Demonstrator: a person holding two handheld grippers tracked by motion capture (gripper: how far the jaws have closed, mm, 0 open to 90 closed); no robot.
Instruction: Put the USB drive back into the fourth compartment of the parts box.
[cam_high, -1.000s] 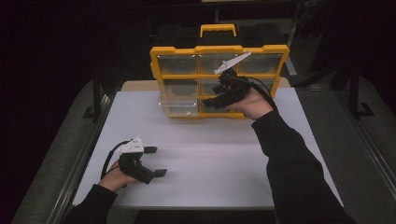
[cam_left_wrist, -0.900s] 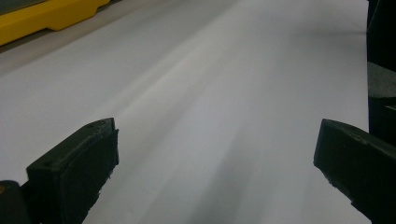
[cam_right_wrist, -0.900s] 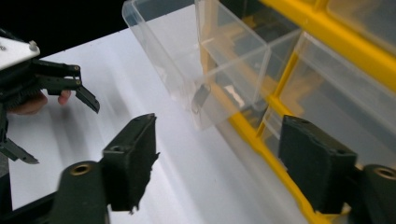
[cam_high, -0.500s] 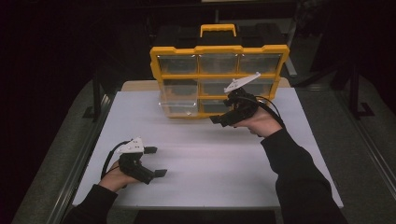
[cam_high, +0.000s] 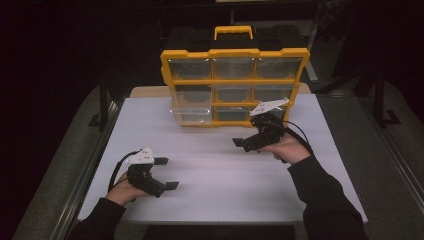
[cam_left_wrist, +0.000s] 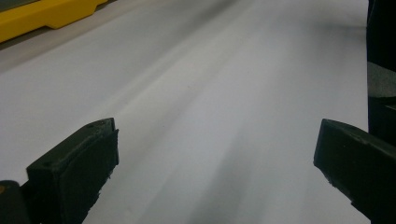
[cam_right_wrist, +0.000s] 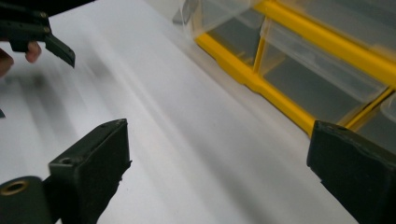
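A yellow organizer case (cam_high: 235, 82) with clear drawers stands upright at the back of the white table (cam_high: 225, 195). Its lower-left drawer (cam_high: 190, 114) sticks out a little. My right gripper (cam_high: 245, 144) hovers low over the table just in front of the case's lower right. Its jaws have just been opening, stand open, and hold nothing. In the right gripper view the gripper (cam_right_wrist: 217, 163) faces bare white surface, with the case's yellow frame (cam_right_wrist: 280, 100) at the right. My left gripper (cam_high: 167, 173) rests open at the front left, nothing between its jaws (cam_left_wrist: 215, 158).
A black box with a yellow handle (cam_high: 232, 32) sits behind the case. Metal rails (cam_high: 90, 165) run along both sides of the table, with dark floor beyond. The left gripper (cam_right_wrist: 51, 42) appears far off in the right gripper view.
The right hand has come down and back from the front of the case's drawers toward the table, its jaws spreading wider. The left hand has stayed put.
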